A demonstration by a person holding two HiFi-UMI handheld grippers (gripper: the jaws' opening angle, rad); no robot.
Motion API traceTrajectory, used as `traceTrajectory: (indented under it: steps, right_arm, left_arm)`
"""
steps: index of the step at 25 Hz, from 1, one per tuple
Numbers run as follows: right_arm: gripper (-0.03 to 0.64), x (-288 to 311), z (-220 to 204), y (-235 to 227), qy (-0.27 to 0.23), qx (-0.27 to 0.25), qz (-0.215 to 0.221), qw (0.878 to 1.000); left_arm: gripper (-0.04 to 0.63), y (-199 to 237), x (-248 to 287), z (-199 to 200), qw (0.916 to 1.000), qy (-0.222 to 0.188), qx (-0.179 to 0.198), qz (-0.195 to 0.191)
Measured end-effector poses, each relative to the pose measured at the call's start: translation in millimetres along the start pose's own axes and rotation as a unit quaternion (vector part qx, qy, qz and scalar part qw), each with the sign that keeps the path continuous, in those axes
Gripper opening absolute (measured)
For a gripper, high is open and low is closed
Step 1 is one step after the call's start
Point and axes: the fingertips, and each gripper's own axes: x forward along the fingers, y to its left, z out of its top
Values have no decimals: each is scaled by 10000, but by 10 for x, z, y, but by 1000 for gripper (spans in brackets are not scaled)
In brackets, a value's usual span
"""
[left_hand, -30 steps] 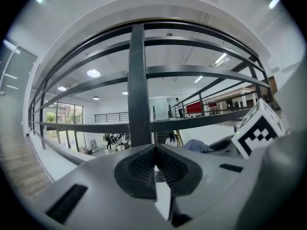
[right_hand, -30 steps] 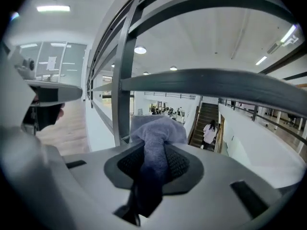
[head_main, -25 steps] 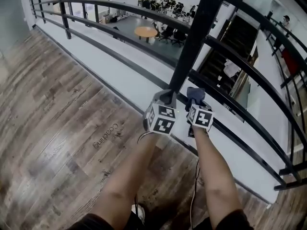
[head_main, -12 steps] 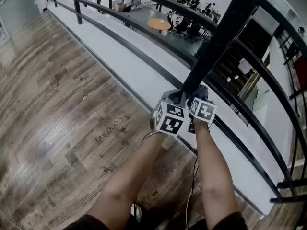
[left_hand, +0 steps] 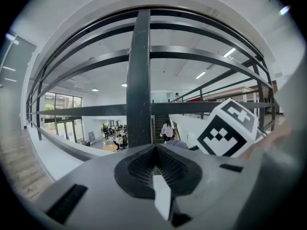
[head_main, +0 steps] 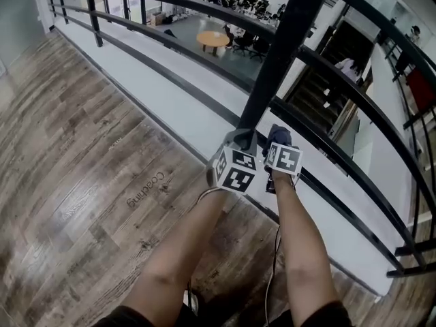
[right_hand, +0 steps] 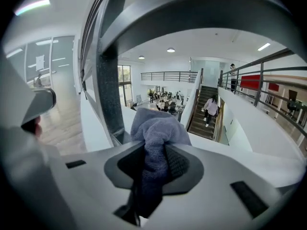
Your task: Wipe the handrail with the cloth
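Observation:
The black handrail (head_main: 354, 94) has several horizontal bars and a thick upright post (head_main: 272, 60). Low at the foot of that post, my left gripper (head_main: 240, 139) is shut with nothing in it. In the left gripper view the post (left_hand: 139, 80) stands straight ahead of my left gripper (left_hand: 156, 150). Just to the right, my right gripper (head_main: 278, 140) is shut on a bunched blue-grey cloth (head_main: 278, 135). In the right gripper view the cloth (right_hand: 156, 128) bulges out of my right gripper (right_hand: 154, 152), with the post (right_hand: 110, 95) to its left and a rail bar (right_hand: 201, 13) arching overhead.
Wood-plank floor (head_main: 82, 182) spreads to the left and below. A white ledge (head_main: 184, 114) runs under the railing. Beyond it lie a lower office floor with a round table (head_main: 212, 41) and a staircase (right_hand: 207, 114) with a person on it.
Both grippers stay side by side at the foot of the post, the cloth still held. The head view has swung slightly, so the railing shifts in the picture.

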Motion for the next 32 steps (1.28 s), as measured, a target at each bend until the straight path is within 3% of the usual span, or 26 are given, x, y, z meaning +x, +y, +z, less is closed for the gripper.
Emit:
traceTrajectory:
  steps: [14, 19, 26, 32]
  right_arm:
    - [94, -598, -514, -1106, 110, 348, -324, 9988]
    - [94, -903, -758, -1761, 164, 644, -533, 9964]
    - [94, -1410, -1184, -2720, 200, 898, -773, 9927]
    - [94, -1849, -1568, -3520, 229, 749, -1086, 9910]
  left_arm:
    - [-3, -1082, 188, 200, 9966, 65, 622, -537]
    - [-3, -1549, 251, 303, 9924, 87, 944, -784]
    - [-3, -2255, 342, 300, 9870, 213, 1109, -1140]
    - [-3, -2979, 439, 282, 9844, 249, 686, -1603]
